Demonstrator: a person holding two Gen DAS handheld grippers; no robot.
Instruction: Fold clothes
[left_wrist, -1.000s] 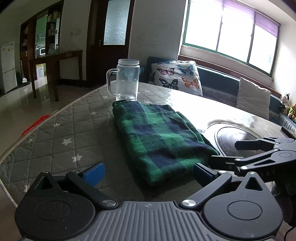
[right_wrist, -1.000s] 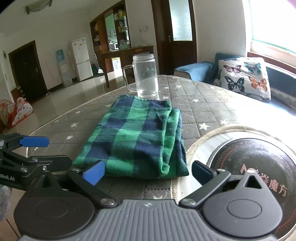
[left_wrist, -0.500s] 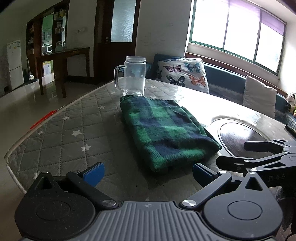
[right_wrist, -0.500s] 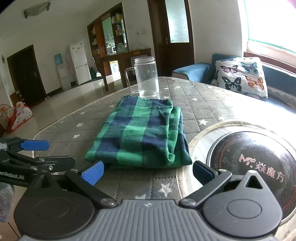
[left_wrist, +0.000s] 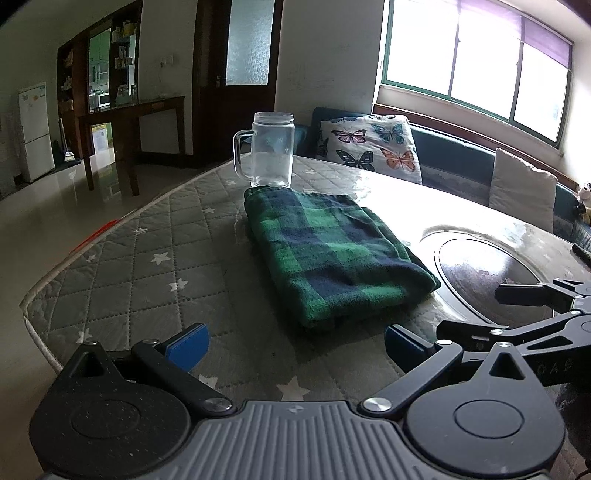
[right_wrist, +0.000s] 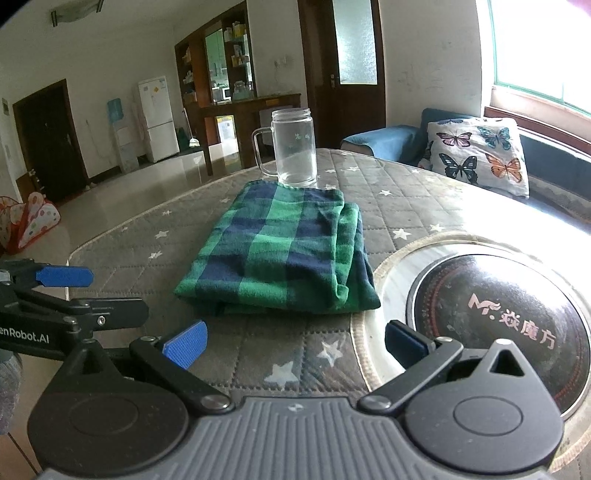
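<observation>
— What are you working on, and what's around you?

— A round table under a grey quilted cover (left_wrist: 122, 266) with white stars. Reading left to right in my right camera: a white fridge (right_wrist: 157, 118) by the far wall, dark wooden shelving (right_wrist: 221, 55), a door with a frosted pane (right_wrist: 351, 55), then a sofa (right_wrist: 388, 138) under the window (left_wrist: 476, 62). A dark round hotplate (right_wrist: 498, 314) is set into the table on the right.

— And the clothes?

— One green-and-navy plaid garment (left_wrist: 332, 254), folded into a flat rectangle, lying on the cover between the table's left edge and the hotplate. Its far end sits just in front of one glass jar mug (left_wrist: 273, 151).

— Count the rest.

— Two cushions: one butterfly cushion (left_wrist: 369, 147), one plain white cushion (left_wrist: 521, 195).

— Your tools?

— My left gripper (left_wrist: 295, 343) has its jaws spread wide, holding nothing, short of the garment's near edge. My right gripper (right_wrist: 295, 343) is likewise wide apart and empty-handed, near the garment, not touching it.
</observation>
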